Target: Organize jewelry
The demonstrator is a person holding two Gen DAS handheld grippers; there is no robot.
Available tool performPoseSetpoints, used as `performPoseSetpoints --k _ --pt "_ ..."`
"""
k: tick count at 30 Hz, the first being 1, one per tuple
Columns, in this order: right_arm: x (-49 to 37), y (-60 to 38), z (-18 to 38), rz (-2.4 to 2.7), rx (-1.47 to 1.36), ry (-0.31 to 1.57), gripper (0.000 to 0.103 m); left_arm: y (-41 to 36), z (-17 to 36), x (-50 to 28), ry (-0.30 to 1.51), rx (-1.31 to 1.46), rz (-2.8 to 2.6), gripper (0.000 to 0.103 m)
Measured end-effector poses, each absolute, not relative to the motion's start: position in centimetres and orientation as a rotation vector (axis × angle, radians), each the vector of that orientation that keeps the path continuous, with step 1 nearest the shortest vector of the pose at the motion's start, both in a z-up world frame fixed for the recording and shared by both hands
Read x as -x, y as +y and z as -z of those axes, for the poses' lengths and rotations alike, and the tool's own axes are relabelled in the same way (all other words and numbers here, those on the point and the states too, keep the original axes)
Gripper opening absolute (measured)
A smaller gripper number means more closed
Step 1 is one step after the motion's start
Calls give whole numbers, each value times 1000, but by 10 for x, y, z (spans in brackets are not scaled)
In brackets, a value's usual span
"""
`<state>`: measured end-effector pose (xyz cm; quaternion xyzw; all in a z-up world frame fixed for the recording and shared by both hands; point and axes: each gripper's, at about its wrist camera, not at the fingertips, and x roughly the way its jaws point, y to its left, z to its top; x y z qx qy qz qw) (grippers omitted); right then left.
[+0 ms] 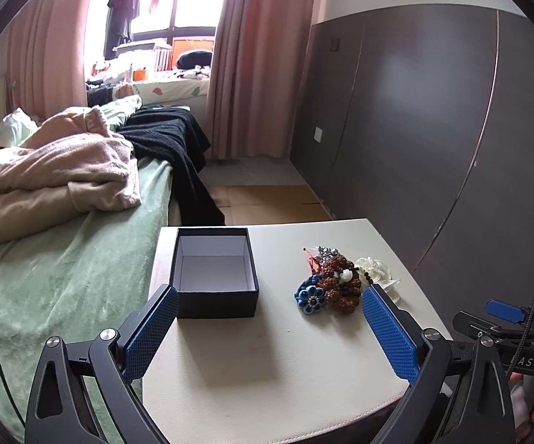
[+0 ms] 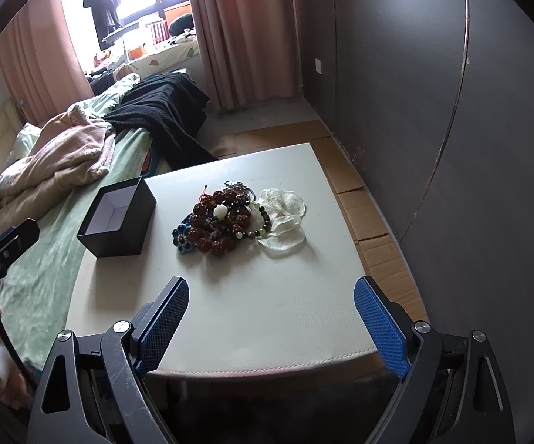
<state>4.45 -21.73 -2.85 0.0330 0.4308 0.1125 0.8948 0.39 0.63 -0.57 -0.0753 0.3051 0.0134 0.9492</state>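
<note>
Jewelry pile [image 2: 230, 218] mid-table [image 2: 267, 314], right of empty black box [image 2: 119, 218], apart. Both grippers spread wide, holding nothing. Right gripper [image 2: 270, 318] faces pile dead ahead, nearer; left gripper [image 1: 267, 329] faces box, pile off right finger.

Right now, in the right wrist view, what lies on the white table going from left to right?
Black box → blue flower piece → brown bead bracelet → white fabric flower.
</note>
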Motion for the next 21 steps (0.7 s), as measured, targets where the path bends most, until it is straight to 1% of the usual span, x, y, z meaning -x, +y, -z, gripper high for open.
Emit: performPoseSetpoints --k 21 --pt "-41 -213 25 -226 -48 886 91 8 2 -1 614 163 -25 100"
